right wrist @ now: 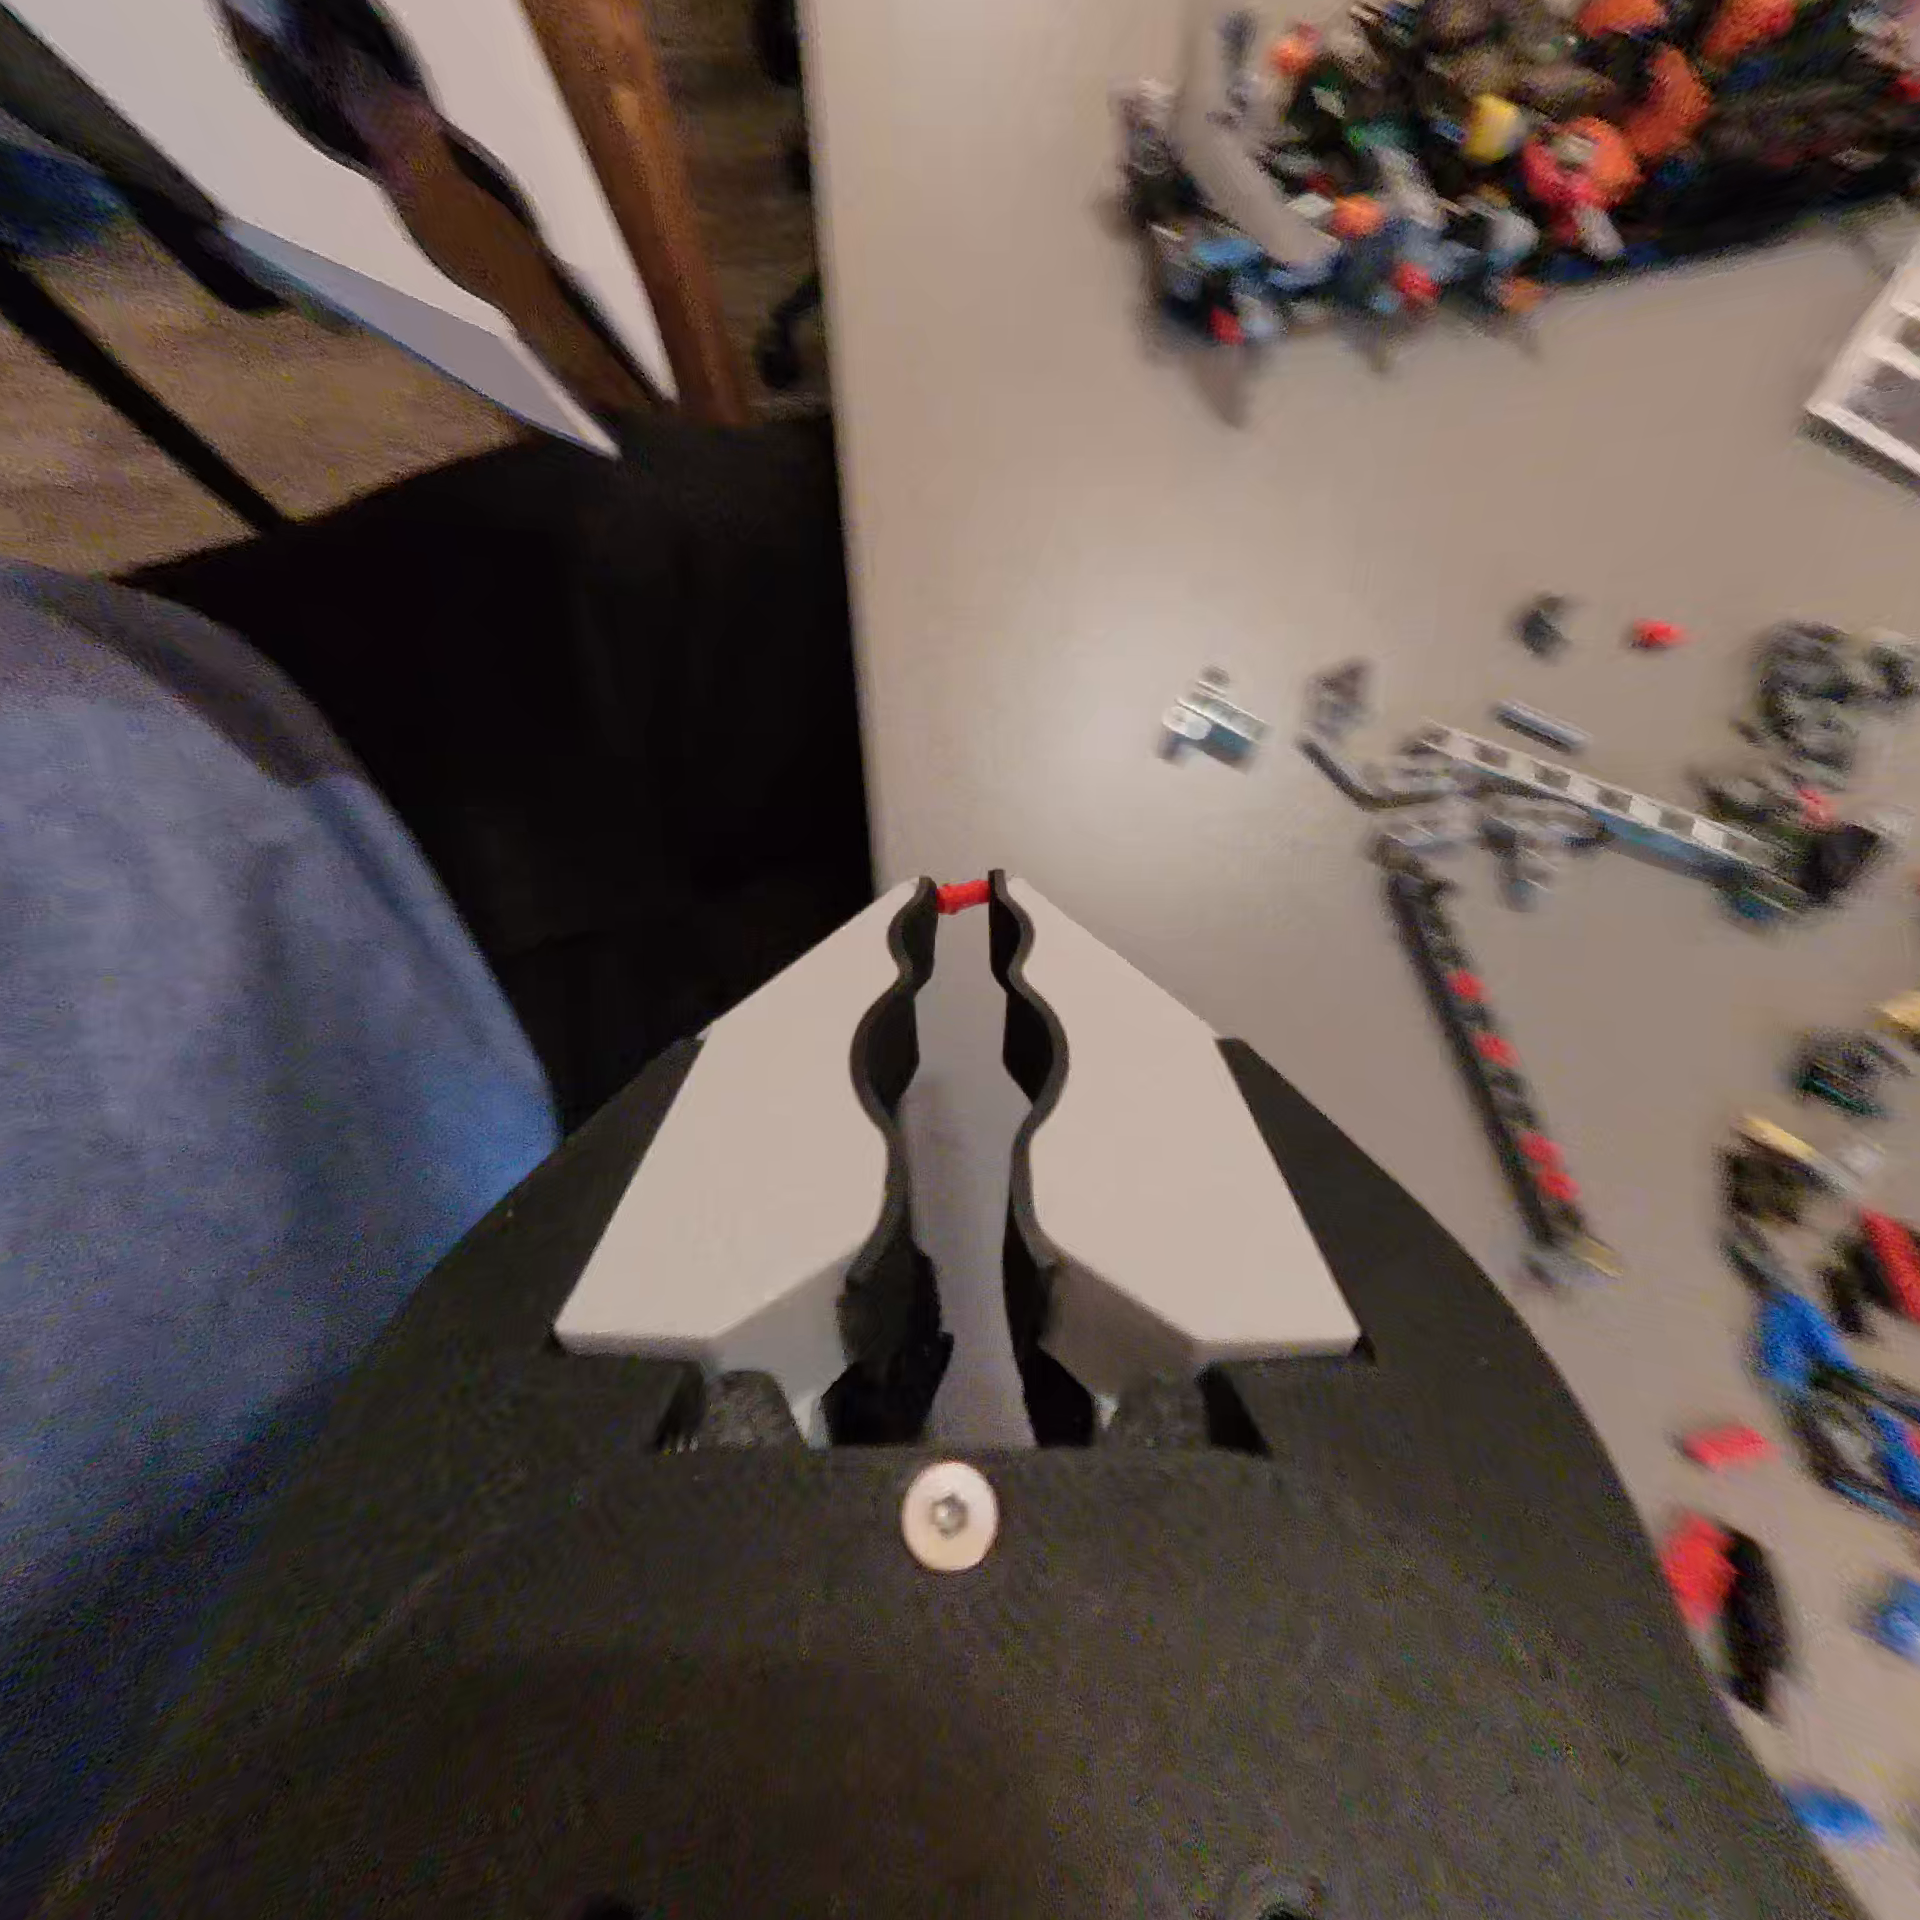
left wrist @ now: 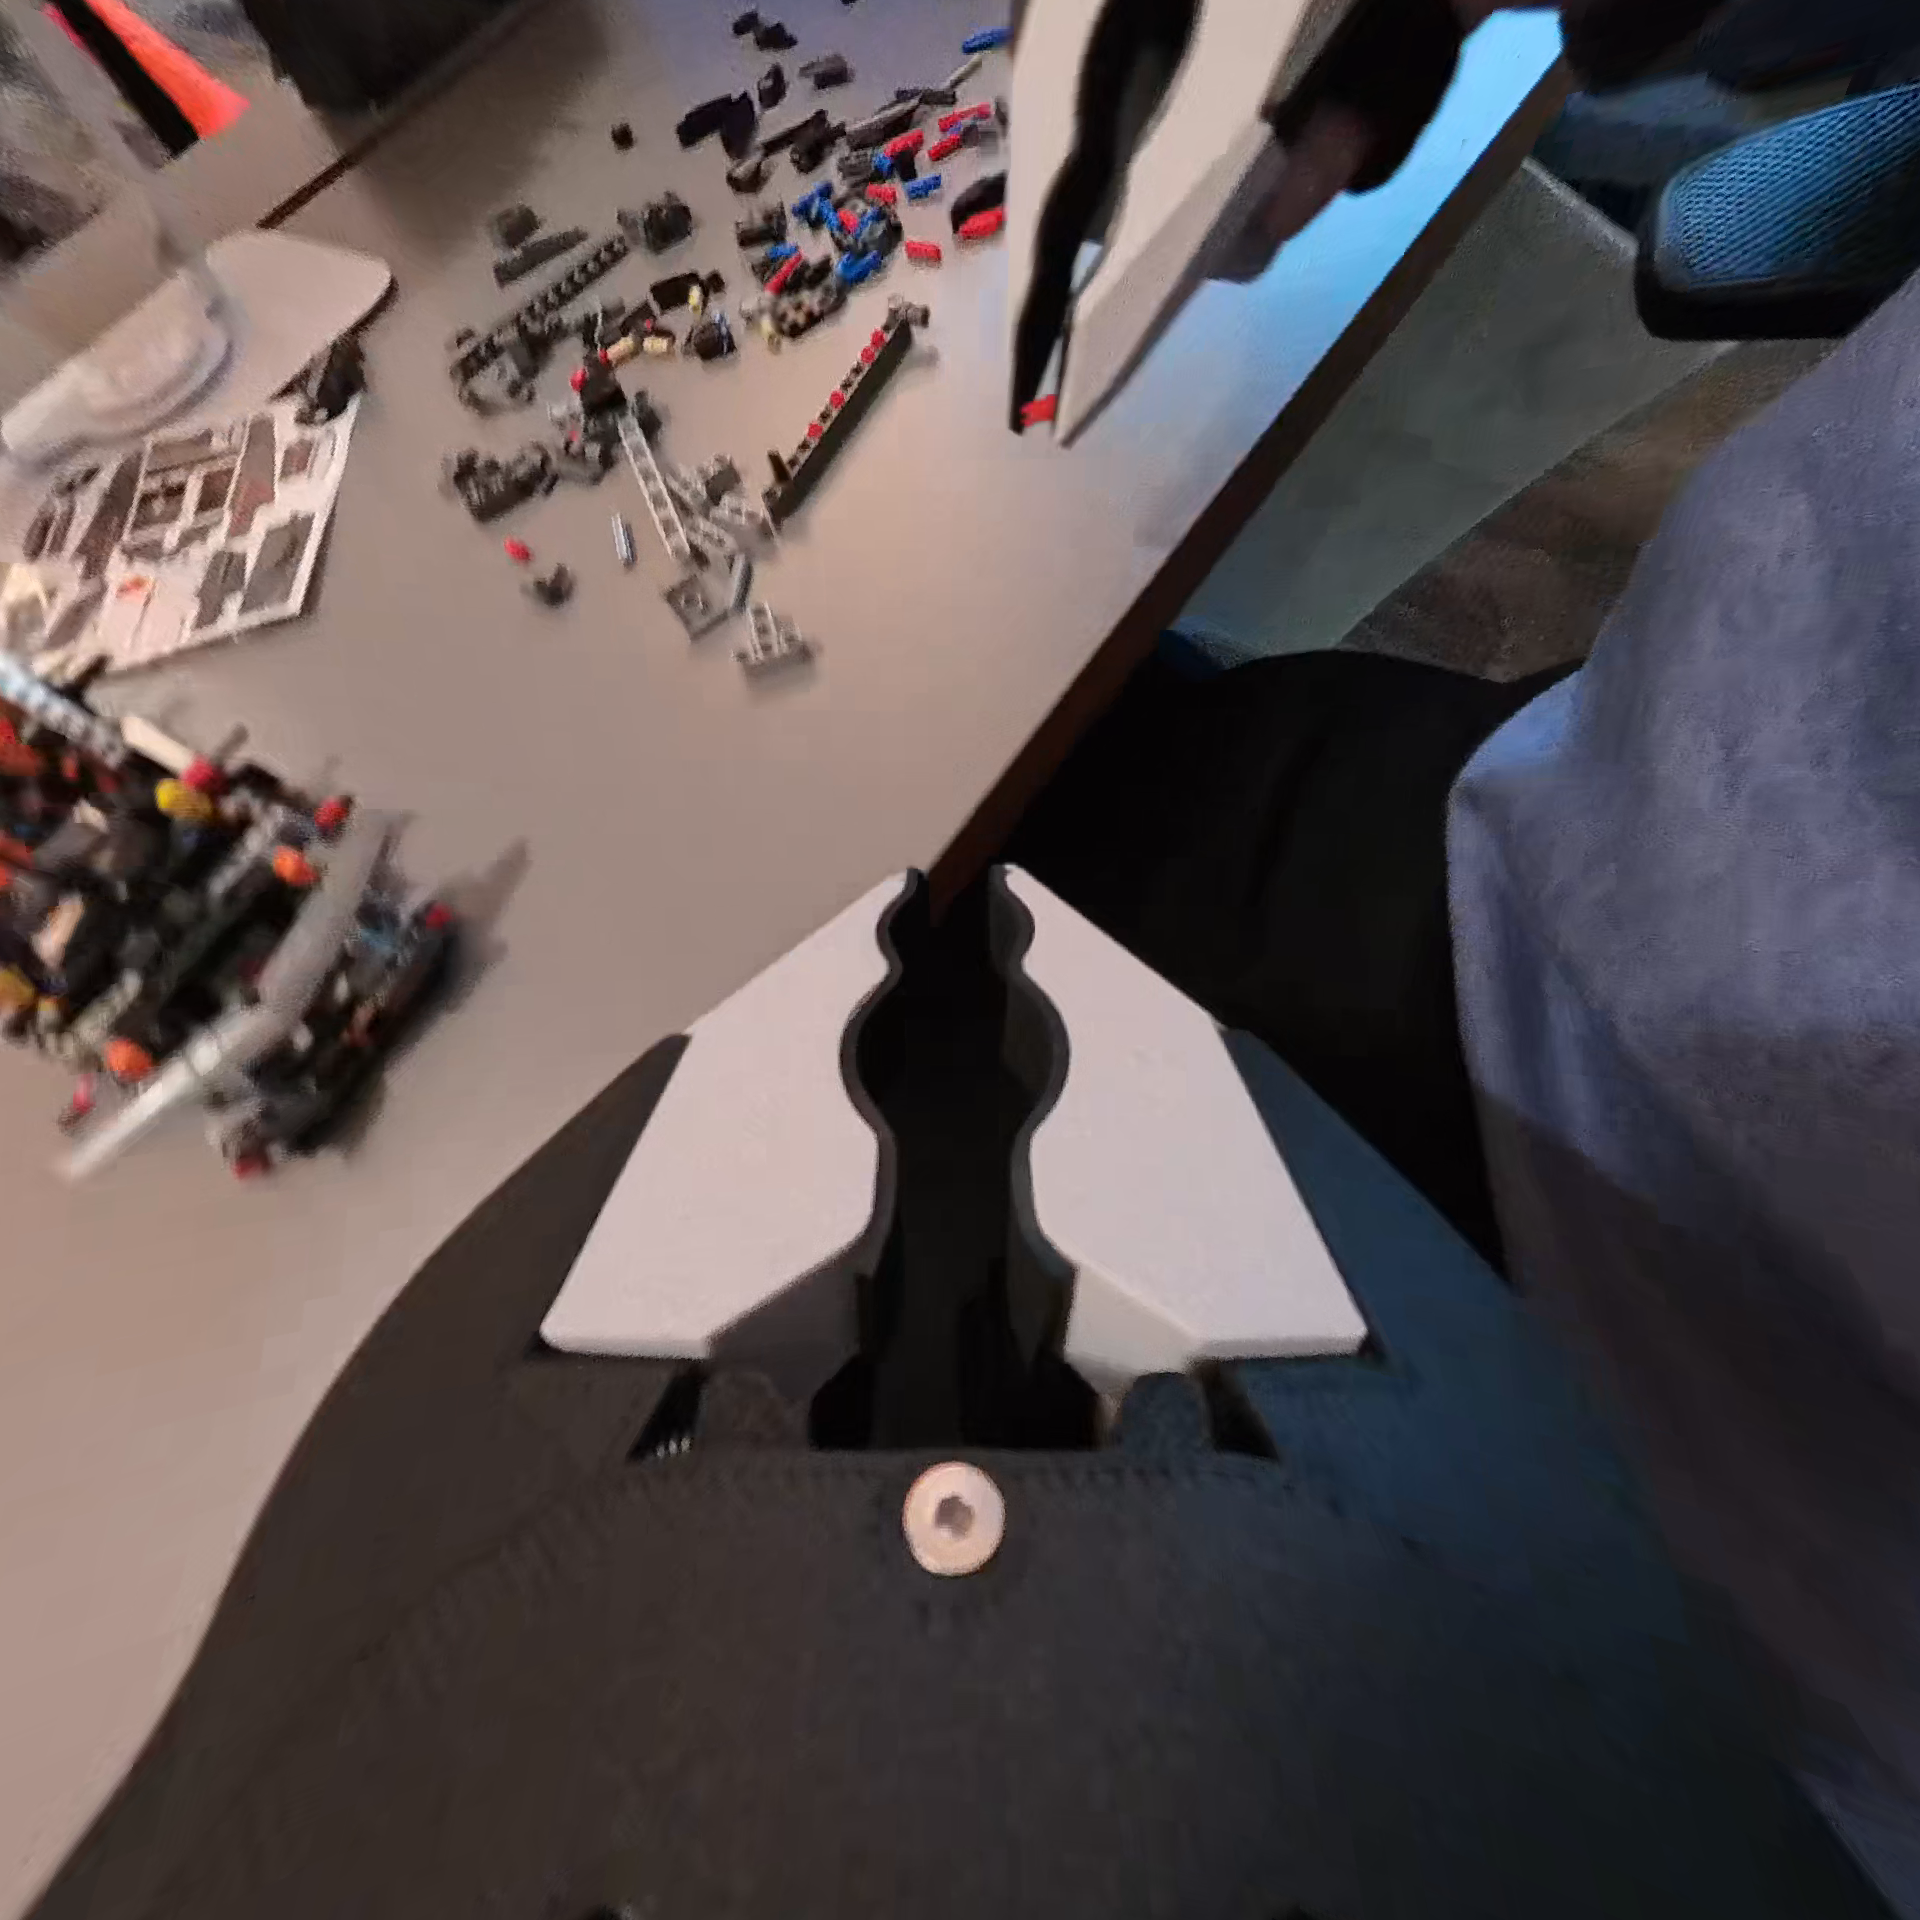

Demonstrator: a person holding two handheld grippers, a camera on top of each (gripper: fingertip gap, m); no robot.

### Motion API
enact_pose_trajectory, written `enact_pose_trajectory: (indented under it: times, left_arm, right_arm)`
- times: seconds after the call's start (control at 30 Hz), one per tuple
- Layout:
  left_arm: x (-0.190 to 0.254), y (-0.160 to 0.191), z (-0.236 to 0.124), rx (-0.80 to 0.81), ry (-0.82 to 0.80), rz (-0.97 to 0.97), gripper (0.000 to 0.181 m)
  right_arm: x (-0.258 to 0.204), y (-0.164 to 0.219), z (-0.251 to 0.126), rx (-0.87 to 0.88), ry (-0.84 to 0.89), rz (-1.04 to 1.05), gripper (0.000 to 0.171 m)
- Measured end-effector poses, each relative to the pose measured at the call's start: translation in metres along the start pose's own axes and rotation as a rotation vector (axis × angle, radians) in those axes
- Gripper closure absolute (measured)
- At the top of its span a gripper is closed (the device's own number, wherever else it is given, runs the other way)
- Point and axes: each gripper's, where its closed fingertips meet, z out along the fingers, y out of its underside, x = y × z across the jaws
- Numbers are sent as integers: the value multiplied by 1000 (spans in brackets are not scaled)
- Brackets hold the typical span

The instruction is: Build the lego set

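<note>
My right gripper [right wrist: 961,883] is shut on a small red pin [right wrist: 961,896], held at its fingertips just over the table's near edge. It also shows in the left wrist view [left wrist: 1039,416], at the top, with the red pin [left wrist: 1039,410] at its tip. My left gripper [left wrist: 958,883] is open by a narrow gap and empty, over the table edge. The partly built black lego model [left wrist: 187,935] with red and orange parts sits on the grey table [left wrist: 675,779]. It also shows blurred in the right wrist view [right wrist: 1507,156].
Loose black, red, blue and grey pieces [left wrist: 779,260] are scattered across the table, among them a long black beam with red pins [left wrist: 842,416]. An instruction sheet [left wrist: 177,530] lies at the left. A person's blue-clad leg [left wrist: 1662,935] is beside the table edge [left wrist: 1247,499]. Tip to tip, the grippers are about 12 cm apart. The left tips stand about 20 cm off the partly built black lego model [left wrist: 187,935]. It turns up in the right wrist view [right wrist: 1342,110] as well.
</note>
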Motion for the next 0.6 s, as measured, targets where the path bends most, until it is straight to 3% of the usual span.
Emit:
enact_pose_trajectory:
  times: [0.2, 0.27, 0.37, 0.6]
  left_arm:
    - [-37, -35, 59, 7, 61, 133, 171]
    - [-45, -41, 78, 10, 107, 147, 171]
    - [-52, -43, 101, 10, 182, 152, 170]
    - [-58, -43, 120, -7, 267, 195, 170]
  right_arm:
    - [63, 51, 15, -170, 102, -33, 163]
    - [69, 51, 19, -139, 75, 3, 163]
    - [78, 53, 17, -137, 79, 16, 148]
    - [76, 53, 8, -113, 174, 130, 146]
